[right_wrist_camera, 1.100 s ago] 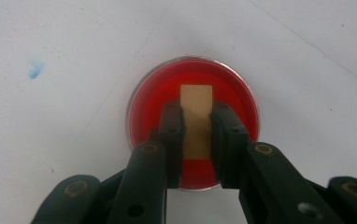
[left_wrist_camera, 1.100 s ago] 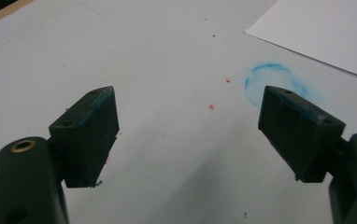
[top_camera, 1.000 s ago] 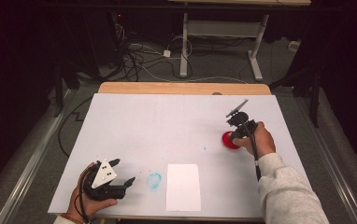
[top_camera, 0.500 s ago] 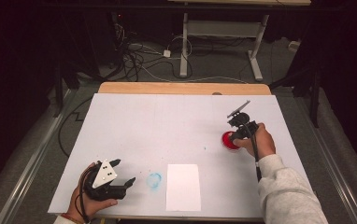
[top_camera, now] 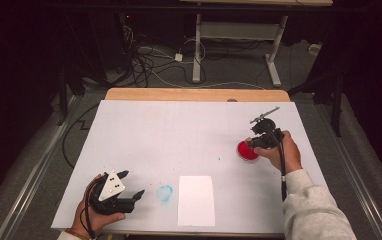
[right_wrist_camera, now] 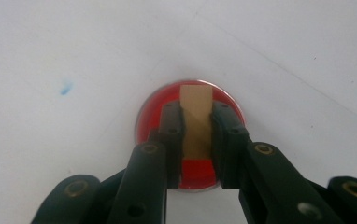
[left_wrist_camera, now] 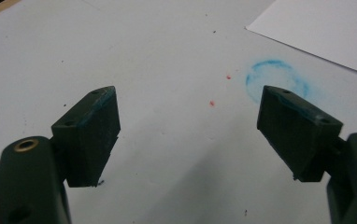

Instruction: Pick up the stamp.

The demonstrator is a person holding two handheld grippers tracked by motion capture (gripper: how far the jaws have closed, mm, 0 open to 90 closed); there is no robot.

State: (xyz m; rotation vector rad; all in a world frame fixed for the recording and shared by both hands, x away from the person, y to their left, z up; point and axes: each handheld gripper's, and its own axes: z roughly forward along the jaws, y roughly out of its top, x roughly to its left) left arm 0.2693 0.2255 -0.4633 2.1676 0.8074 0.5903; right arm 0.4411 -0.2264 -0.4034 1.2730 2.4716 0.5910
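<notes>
Red paint fills the dish (right_wrist_camera: 189, 135) — right fingers (right_wrist_camera: 228, 135) clamp a tan block (right_wrist_camera: 196, 119); left fingers (left_wrist_camera: 92, 135) wide.

Table (top_camera: 179, 135) lies open across the upper left and centre; low obstacles: white sheet (top_camera: 196, 200) bottom centre, red dish (top_camera: 246, 151) right

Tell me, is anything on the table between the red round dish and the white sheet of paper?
Nothing visible lies between them. The red round dish is under the right gripper, which grips a tan flat block. Bare white table runs from there to the white sheet of paper.
</notes>
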